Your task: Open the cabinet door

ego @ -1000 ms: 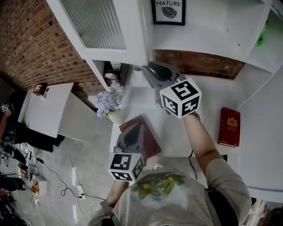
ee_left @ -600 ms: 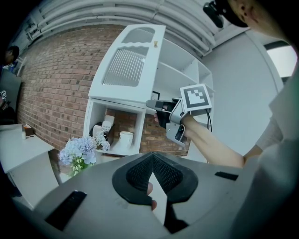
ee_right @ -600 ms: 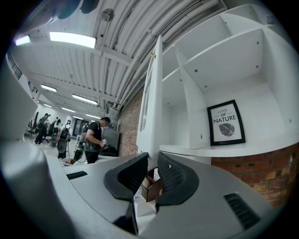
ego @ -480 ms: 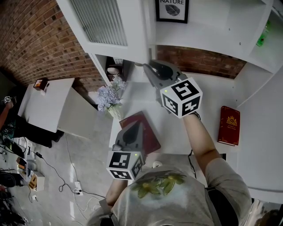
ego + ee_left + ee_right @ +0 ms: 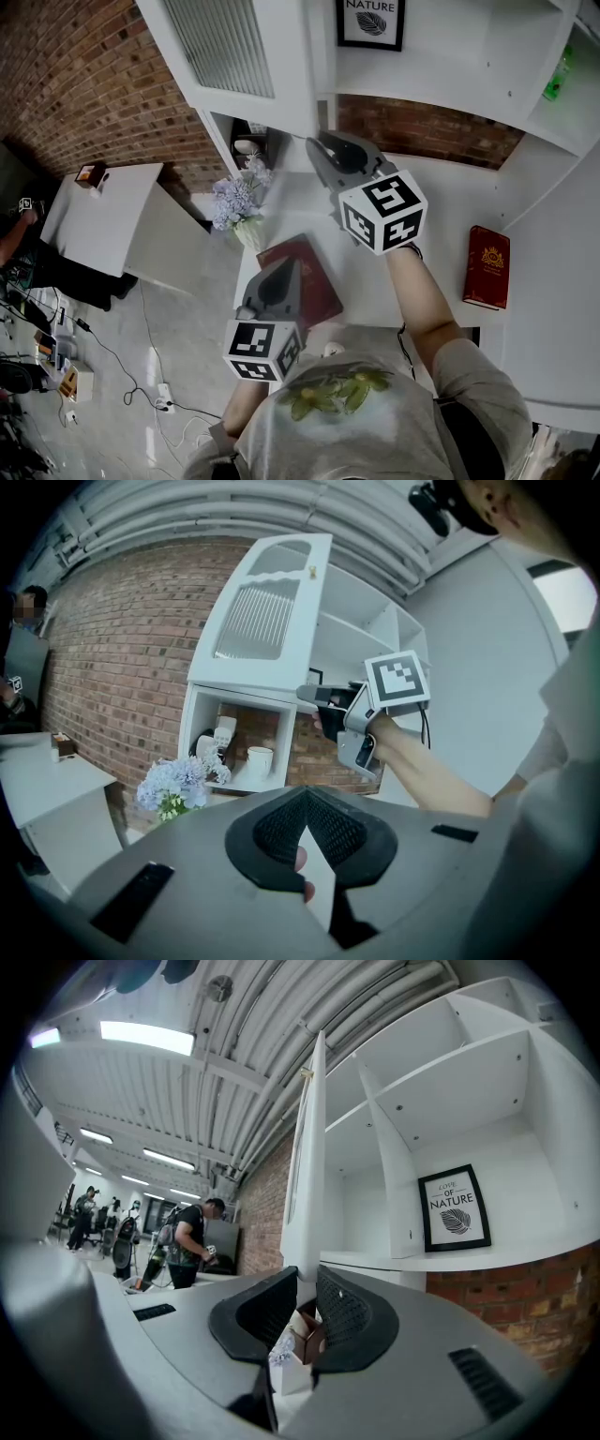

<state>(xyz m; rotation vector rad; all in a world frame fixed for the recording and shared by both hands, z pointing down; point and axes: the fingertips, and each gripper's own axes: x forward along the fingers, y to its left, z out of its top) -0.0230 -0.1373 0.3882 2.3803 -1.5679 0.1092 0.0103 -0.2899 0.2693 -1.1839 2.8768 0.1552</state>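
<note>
The white cabinet door [image 5: 234,56] with a ribbed glass panel stands swung out to the left. My right gripper [image 5: 319,148] is at its lower corner. In the right gripper view the door [image 5: 305,1166] is edge-on and its bottom edge runs down between the jaws, which are shut on it [image 5: 305,1302]. The left gripper view shows the same grip [image 5: 309,696] under the door [image 5: 267,621]. My left gripper [image 5: 286,267] hovers low over a dark red book [image 5: 323,291], jaws shut [image 5: 305,803], holding nothing.
Behind the door an open compartment holds cups [image 5: 258,759]. A vase of pale flowers [image 5: 234,202] stands at the counter's left end. A second red book [image 5: 487,267] lies at the right. A framed print [image 5: 370,21] stands on the shelf. A white table [image 5: 103,225] is at the left.
The door has swung a little wider with my right gripper on its edge, and more of the cup compartment shows. My left gripper has barely moved.
</note>
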